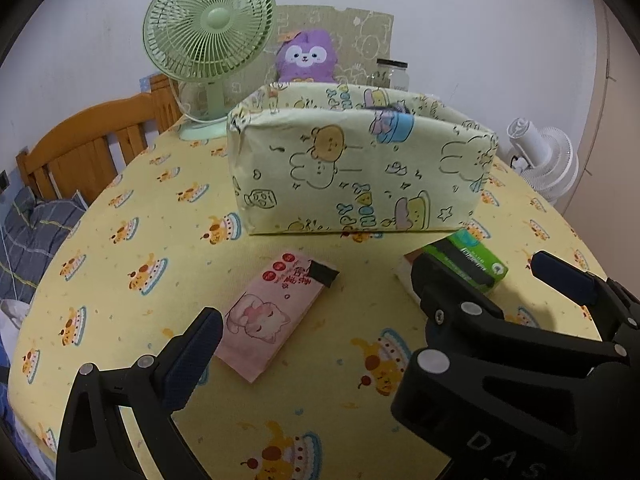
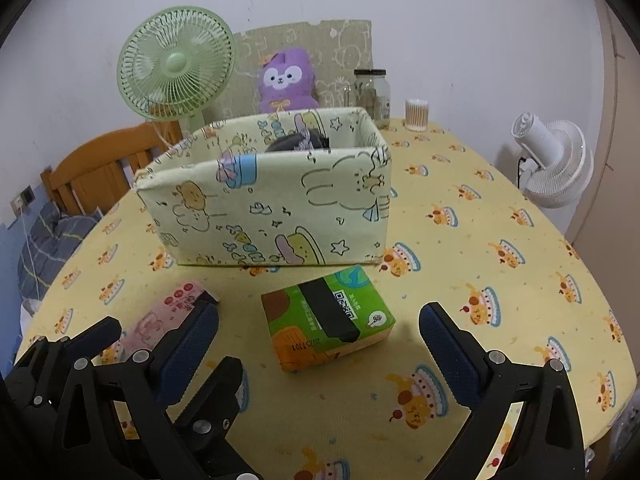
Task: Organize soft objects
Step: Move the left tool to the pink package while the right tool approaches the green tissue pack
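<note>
A pale green fabric storage box [image 1: 352, 176] with cartoon prints stands mid-table, also in the right wrist view [image 2: 272, 208]; something dark lies inside it [image 2: 298, 142]. A pink tissue pack [image 1: 272, 312] lies flat in front of it, between the fingers of my open, empty left gripper [image 1: 316, 320]. A green tissue pack [image 2: 326, 316] lies to its right, between the fingers of my open, empty right gripper [image 2: 320, 340]. The right gripper [image 1: 480, 284] also shows in the left wrist view, over the green pack [image 1: 472, 262]. The pink pack [image 2: 168, 312] shows partly behind the left gripper [image 2: 104, 344].
A green desk fan [image 1: 208, 24] and a purple plush toy [image 1: 306, 58] stand behind the box, with a glass jar [image 2: 374, 94] and a cotton swab cup [image 2: 416, 114]. A white fan [image 2: 554, 164] stands off the table's right. A wooden chair [image 1: 88, 148] is at the left.
</note>
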Motion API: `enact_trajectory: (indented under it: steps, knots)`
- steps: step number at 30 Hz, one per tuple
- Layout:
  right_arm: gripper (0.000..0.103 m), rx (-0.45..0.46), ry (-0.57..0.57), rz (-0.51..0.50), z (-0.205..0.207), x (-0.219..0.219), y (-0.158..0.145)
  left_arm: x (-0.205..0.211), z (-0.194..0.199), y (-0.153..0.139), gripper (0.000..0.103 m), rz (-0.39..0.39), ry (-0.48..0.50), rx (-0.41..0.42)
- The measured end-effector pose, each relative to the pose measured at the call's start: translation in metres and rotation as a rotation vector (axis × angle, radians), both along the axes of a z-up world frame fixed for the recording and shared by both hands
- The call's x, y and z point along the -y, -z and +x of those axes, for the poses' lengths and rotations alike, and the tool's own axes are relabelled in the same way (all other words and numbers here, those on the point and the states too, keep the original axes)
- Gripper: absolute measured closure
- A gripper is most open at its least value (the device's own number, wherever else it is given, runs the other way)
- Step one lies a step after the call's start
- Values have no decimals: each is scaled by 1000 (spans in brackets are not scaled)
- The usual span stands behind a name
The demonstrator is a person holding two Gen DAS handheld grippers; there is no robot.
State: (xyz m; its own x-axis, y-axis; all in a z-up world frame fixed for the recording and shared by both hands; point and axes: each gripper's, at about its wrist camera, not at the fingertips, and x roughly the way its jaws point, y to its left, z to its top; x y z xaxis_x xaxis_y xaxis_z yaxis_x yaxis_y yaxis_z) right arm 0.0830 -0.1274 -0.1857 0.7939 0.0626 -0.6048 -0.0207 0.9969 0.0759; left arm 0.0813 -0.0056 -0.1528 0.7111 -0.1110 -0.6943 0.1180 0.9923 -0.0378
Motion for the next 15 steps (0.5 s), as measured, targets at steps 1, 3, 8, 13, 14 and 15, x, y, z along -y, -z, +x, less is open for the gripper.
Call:
enact_trajectory:
  steps: [1, 3, 8, 13, 14, 15]
  knots:
    - [1, -7, 3, 0, 2, 0, 2, -1, 1, 1, 1, 0, -2, -4]
    - [1, -18, 10, 1, 6, 1, 5, -1, 4, 3, 1, 0, -3, -13]
    - [1, -48, 12, -7, 17, 1, 9, 0, 10, 5, 1, 1, -3, -23]
    - [1, -104, 13, -15, 29, 0, 15, 1, 16, 7, 1, -1, 12, -52]
    - [2, -113, 12, -16, 31, 0, 16, 2, 17, 8, 1, -1, 18, -58]
    - [2, -121, 10, -22, 33, -1, 17, 2, 18, 8, 1, 3, 18, -61]
